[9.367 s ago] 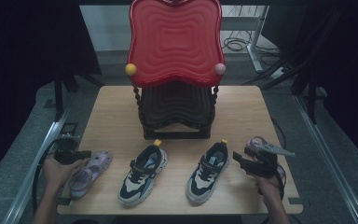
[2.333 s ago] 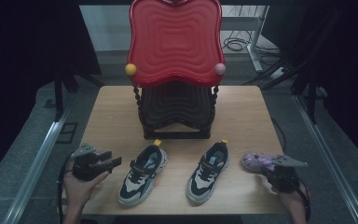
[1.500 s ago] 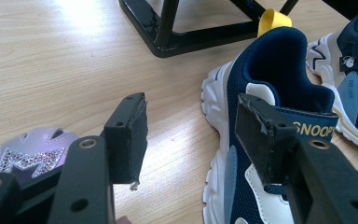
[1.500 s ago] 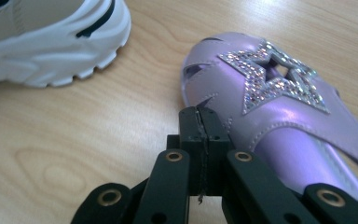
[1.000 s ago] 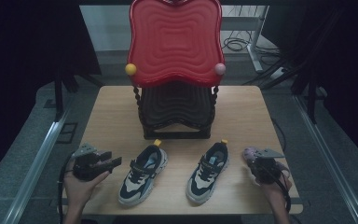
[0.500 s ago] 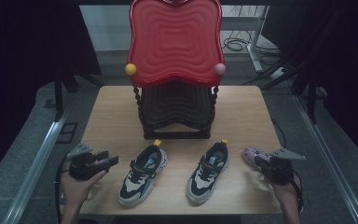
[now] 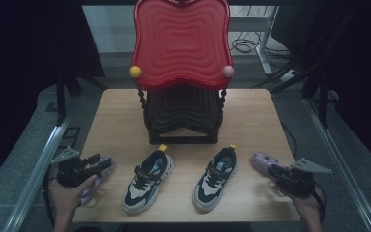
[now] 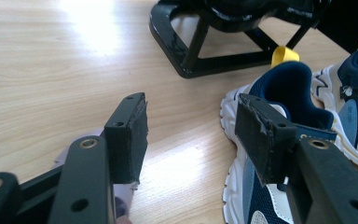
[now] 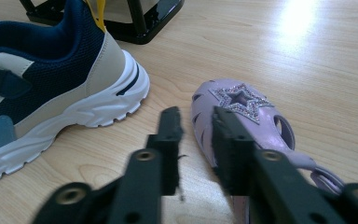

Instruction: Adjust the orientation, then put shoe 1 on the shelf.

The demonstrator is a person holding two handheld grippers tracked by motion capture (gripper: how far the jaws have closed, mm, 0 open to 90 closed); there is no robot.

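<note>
I work at a pale wooden table (image 7: 251, 121) in a dark room with grey floor and cables behind. My right gripper (image 9: 196, 122) has just been opening; its jaws stand apart, nothing pinched, the lilac sandal (image 9: 242, 112) lying just beside them near the right edge. My left gripper (image 8: 191, 135) gapes empty beside a navy sneaker (image 8: 298, 93). Its writing is unreadable.
</note>
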